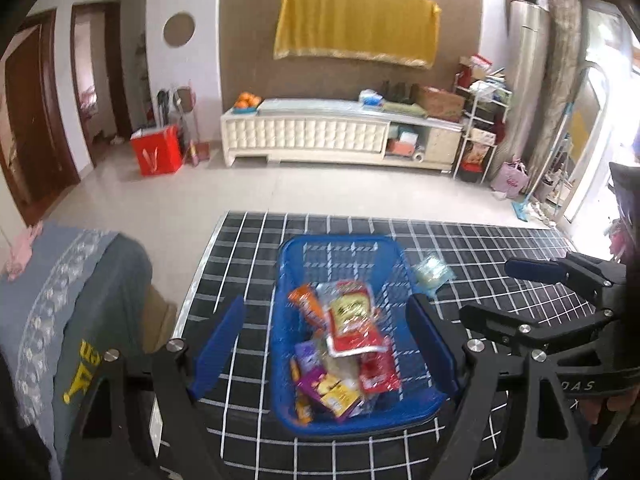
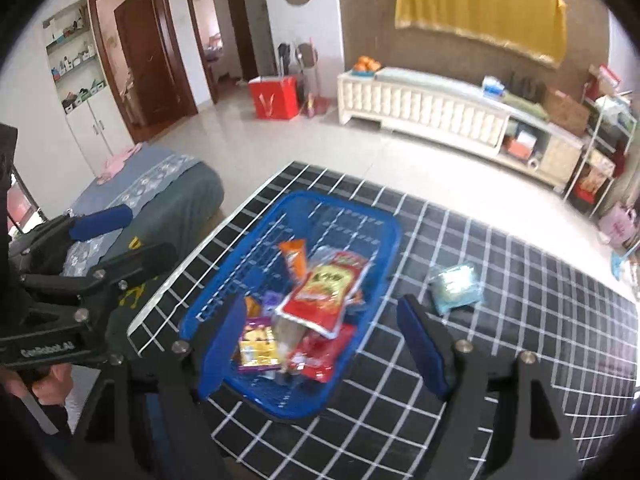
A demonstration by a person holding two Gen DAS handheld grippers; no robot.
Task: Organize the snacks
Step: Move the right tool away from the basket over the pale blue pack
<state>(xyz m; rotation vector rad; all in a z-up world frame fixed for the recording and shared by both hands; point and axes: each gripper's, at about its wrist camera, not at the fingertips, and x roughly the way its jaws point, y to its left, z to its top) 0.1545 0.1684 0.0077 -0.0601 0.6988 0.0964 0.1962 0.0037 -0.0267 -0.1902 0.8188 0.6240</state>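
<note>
Blue-padded fingers [image 1: 222, 344] gape over the mesh plastic basket [image 1: 288, 256].

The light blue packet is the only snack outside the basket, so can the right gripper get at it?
Probably yes: the light blue packet lies alone on the tablecloth, right of the basket, and the right gripper is open with nothing between.

A blue plastic mesh basket [image 1: 394, 276] holds glossy foil snack packets [image 1: 350, 322] on a matt black grid-patterned tablecloth [image 1: 500, 240].
</note>
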